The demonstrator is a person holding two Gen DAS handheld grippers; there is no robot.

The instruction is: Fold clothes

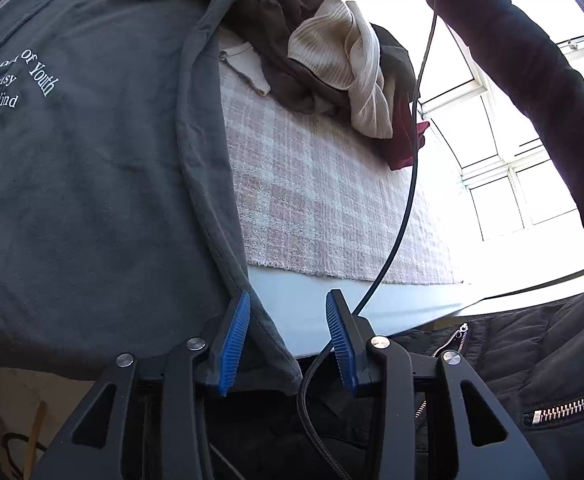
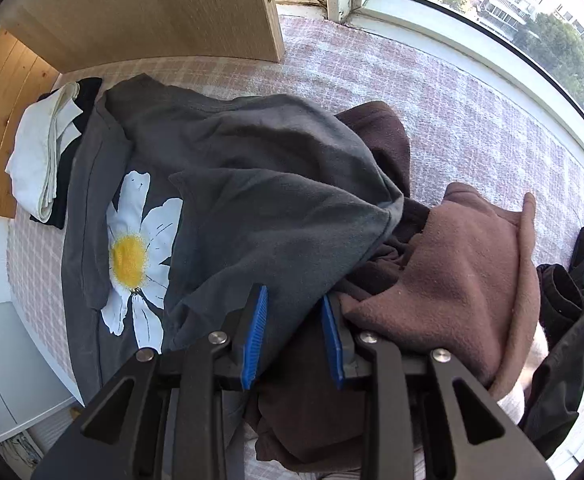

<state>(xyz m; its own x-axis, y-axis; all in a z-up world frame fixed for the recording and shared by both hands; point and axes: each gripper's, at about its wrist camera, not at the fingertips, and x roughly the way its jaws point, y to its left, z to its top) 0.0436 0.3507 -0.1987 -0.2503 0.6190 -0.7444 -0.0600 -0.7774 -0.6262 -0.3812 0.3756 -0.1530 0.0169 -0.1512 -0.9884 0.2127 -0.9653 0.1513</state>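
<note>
A dark grey T-shirt (image 1: 92,168) with white lettering and a daisy print lies spread on the checked cloth. Its hem corner hangs between the blue pads of my left gripper (image 1: 288,332), whose jaws stand open at the table's near edge. In the right wrist view the same T-shirt (image 2: 252,184) shows its daisy (image 2: 132,252), and a fold of it runs between the pads of my right gripper (image 2: 293,332), whose jaws stand apart around the fabric.
A pile of unfolded clothes, brown (image 1: 276,20), cream ribbed (image 1: 343,64) and maroon (image 1: 403,144), lies at the far side. A brown fleece (image 2: 451,272) lies right of my right gripper. Folded white and black garments (image 2: 48,148) sit at the left. A black cable (image 1: 407,184) hangs across.
</note>
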